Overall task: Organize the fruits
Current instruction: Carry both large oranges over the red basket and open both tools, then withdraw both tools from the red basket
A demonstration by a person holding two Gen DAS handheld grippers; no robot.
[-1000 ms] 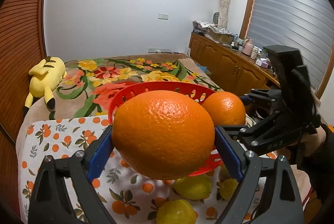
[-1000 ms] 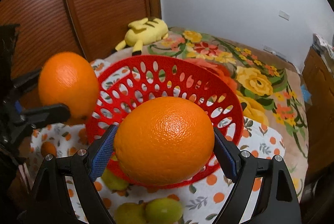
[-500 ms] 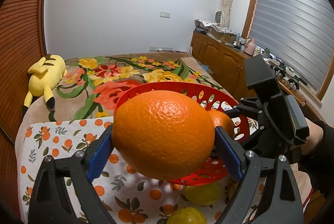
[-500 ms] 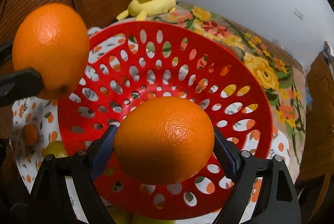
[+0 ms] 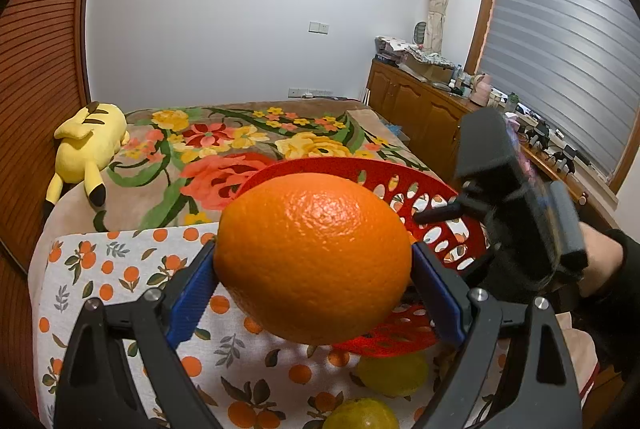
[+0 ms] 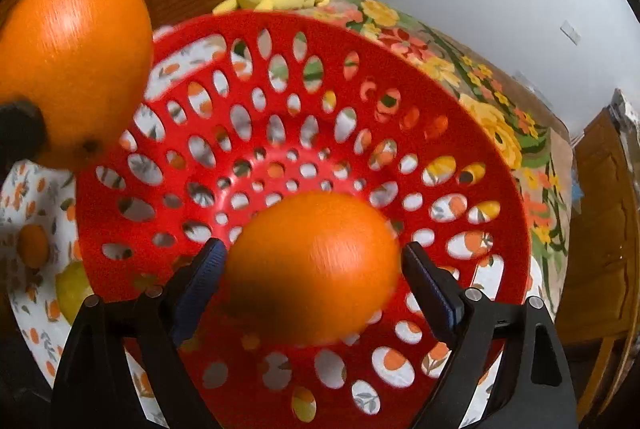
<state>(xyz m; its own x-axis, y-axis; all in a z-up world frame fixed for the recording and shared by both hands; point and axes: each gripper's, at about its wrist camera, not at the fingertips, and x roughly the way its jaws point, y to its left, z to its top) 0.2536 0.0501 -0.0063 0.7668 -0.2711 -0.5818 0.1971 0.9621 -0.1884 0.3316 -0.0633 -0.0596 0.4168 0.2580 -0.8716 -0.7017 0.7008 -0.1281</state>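
Observation:
My left gripper (image 5: pixel 314 275) is shut on a large orange (image 5: pixel 314 257), held above the cloth just left of the red perforated basket (image 5: pixel 436 197). That orange also shows at the top left of the right wrist view (image 6: pixel 76 65). My right gripper (image 6: pixel 312 271) hangs over the inside of the basket (image 6: pixel 304 101). A second orange (image 6: pixel 314 269) lies blurred between its fingers, with a small gap to each blue pad. The right gripper's body shows in the left wrist view (image 5: pixel 516 213).
The basket stands on a white cloth with orange prints (image 5: pixel 96 269) on a bed. Yellow-green fruits (image 5: pixel 392 373) lie on the cloth in front of the basket. A small orange (image 6: pixel 34 245) lies left of it. A yellow plush toy (image 5: pixel 86 145) lies far left.
My right gripper moved over the basket and down into it, and its fingers have parted from the orange, which now blurs. The left gripper kept its orange and drew nearer the basket.

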